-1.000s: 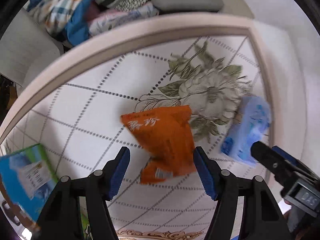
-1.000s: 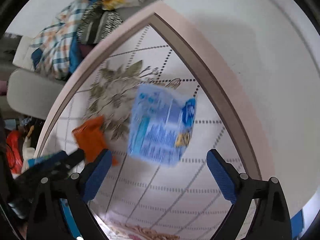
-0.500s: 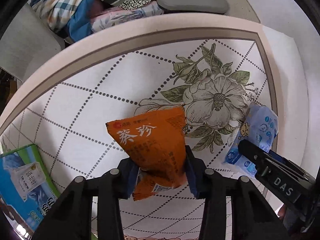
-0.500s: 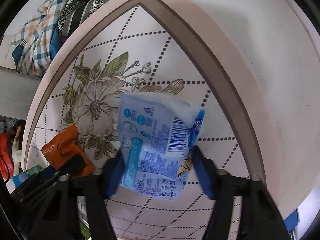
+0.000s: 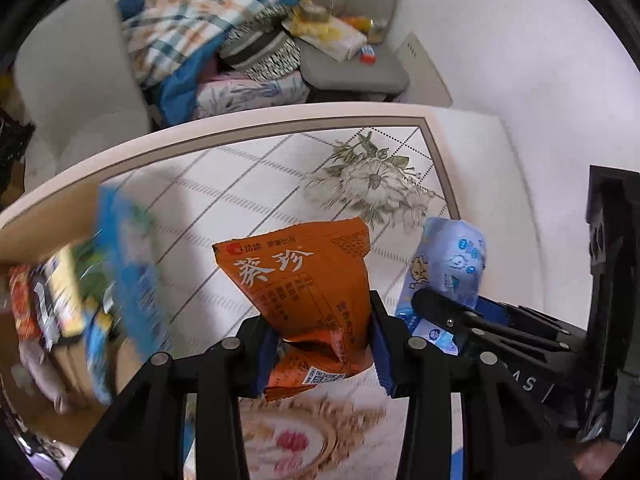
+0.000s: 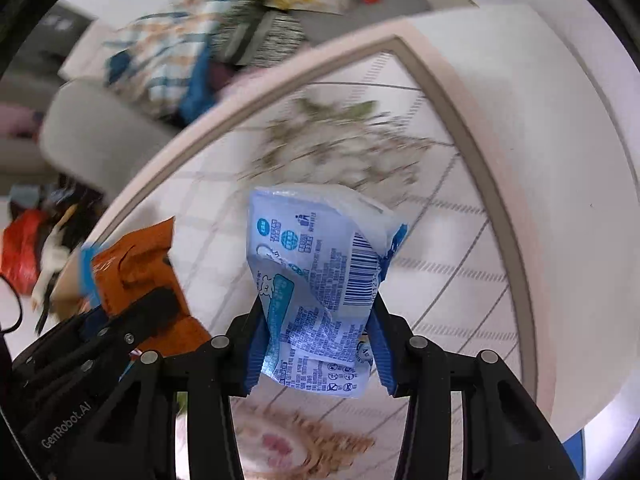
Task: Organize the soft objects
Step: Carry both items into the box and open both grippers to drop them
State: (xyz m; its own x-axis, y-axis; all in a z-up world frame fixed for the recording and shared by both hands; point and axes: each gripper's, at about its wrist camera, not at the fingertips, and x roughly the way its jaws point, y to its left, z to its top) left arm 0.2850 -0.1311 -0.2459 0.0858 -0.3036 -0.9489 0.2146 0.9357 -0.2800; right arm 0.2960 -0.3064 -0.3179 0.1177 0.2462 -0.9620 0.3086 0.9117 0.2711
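My left gripper [image 5: 322,346] is shut on an orange snack packet [image 5: 304,280] and holds it up above the floral tabletop [image 5: 248,184]. My right gripper [image 6: 316,350] is shut on a blue and white tissue pack [image 6: 316,276], also lifted off the table. In the left wrist view the tissue pack [image 5: 452,264] shows at the right in the other gripper. In the right wrist view the orange packet [image 6: 136,268] shows at the left.
A cardboard box [image 5: 68,304] with blue and colourful packs stands at the left of the table. Behind the table a sofa [image 5: 80,80] holds piled clothes and a grey cushion [image 5: 352,60]. A white wall is at the right.
Both grippers went from open around the packs to shut on them, then lifted them off the table. The view swung left, bringing the box into sight.
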